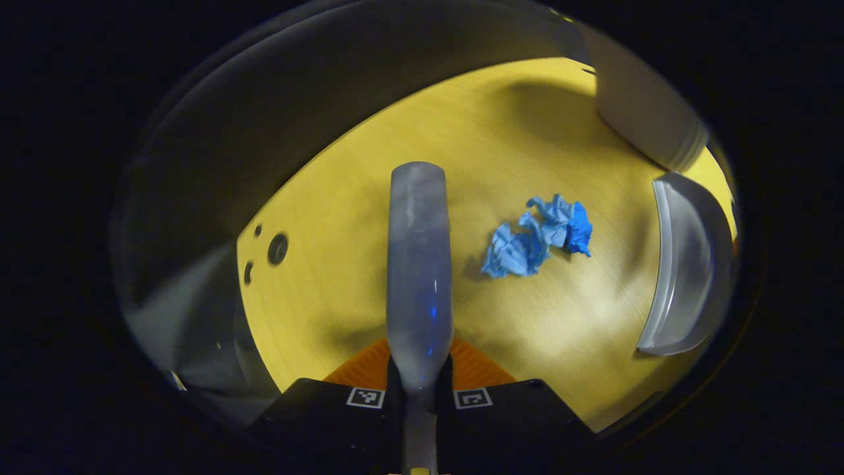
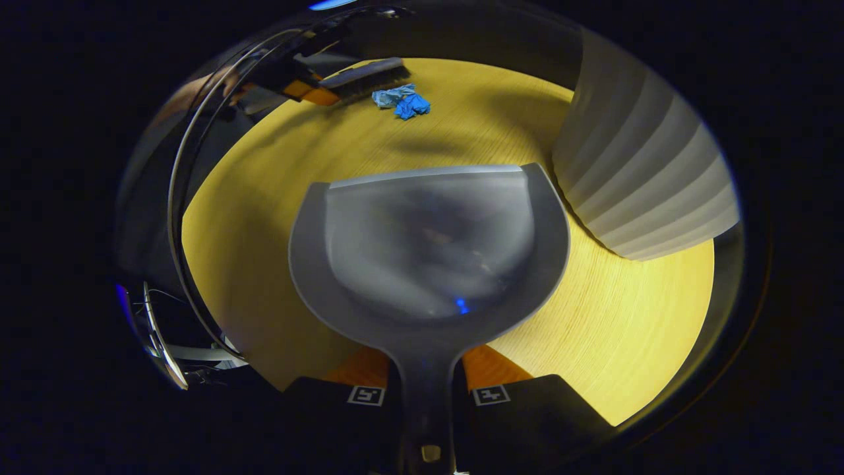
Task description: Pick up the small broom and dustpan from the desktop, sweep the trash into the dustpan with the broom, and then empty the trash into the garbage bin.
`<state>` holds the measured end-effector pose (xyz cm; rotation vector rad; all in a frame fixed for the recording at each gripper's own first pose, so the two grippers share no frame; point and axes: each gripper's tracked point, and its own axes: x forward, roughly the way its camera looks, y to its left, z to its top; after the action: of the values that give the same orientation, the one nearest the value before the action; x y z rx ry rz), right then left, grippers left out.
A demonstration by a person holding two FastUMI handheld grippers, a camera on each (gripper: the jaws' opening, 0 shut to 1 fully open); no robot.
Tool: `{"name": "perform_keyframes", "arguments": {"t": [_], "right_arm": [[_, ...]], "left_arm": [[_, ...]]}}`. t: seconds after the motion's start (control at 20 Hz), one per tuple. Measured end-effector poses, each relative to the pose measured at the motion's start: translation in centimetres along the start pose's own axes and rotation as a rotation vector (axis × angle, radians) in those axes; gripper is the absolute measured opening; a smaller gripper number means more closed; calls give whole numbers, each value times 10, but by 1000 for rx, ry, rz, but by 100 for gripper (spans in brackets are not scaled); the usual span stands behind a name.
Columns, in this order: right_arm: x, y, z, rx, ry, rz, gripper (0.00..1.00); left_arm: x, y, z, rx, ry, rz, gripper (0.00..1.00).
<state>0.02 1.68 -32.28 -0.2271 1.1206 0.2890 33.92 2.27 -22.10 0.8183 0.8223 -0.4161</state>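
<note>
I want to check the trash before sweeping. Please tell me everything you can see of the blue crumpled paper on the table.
The blue crumpled paper looks like thin, soft sheet material, tightly wrinkled. It seems to be two wads lying side by side, one paler, one deeper blue. It rests on the yellow wooden table, between the broom and the dustpan, apart from both. In the right gripper view it lies just in front of the broom's bristles.

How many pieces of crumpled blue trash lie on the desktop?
2, touching each other: a paler piece nearer the broom, and a deeper blue piece nearer the dustpan. More could be hidden beneath them.
</note>
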Motion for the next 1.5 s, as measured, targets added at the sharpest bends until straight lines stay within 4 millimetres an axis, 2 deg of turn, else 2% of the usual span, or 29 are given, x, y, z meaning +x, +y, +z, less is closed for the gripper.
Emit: {"name": "perform_keyframes", "arguments": {"t": [0.05, 0.2, 0.25, 0.45, 0.5, 0.75, 0.8, 0.9, 0.95, 1.0, 1.1, 1.15, 1.3, 1.35, 1.4, 1.5], "right_arm": [[1, 1, -1, 7, 2, 2, 33], [2, 1, -3, 4, 11, 7, 34], [1, 1, -2, 4, 14, 10, 34], [3, -2, -3, -4, 14, 19, 33], [4, -2, -3, -8, 16, 21, 33], [2, -2, -1, -8, 14, 31, 33], [2, -2, -1, -8, 15, 32, 33], [3, -4, 0, -11, 11, 34, 34], [3, -5, 2, -15, 5, 34, 34], [2, -5, 2, -18, 2, 36, 34], [1, -6, 1, -21, 2, 51, 33], [3, -7, 2, -19, -4, 57, 33], [4, -10, 2, -23, -19, 62, 34], [3, -10, 3, -18, -26, 65, 33], [3, -8, 3, -15, -31, 69, 33], [-2, -4, 6, 18, -28, 90, 33]], "left_arm": [[2, -5, 8, 48, 2, -21, 24], [10, -23, 22, 154, 4, -78, 24], [11, -30, 27, 182, -11, -99, 27], [1, -53, 31, 263, -41, -176, 22], [-1, -62, 31, 289, -49, -196, 25], [-21, -118, 19, 375, -70, -310, 25], [-26, -131, 15, 376, -64, -335, 22], [-37, -148, 5, 376, -56, -375, 25], [-44, -161, -1, 362, -44, -406, 22], [-52, -173, -8, 339, -30, -446, 25], [-62, -196, -20, 280, 3, -523, 25], [-73, -203, -23, 244, 6, -545, 25], [-94, -212, -27, 153, -4, -568, 25], [-103, -212, -27, 130, -4, -559, 28], [-108, -210, -27, 111, -10, -538, 21], [-112, -202, -29, 76, -11, -432, 25]]}}
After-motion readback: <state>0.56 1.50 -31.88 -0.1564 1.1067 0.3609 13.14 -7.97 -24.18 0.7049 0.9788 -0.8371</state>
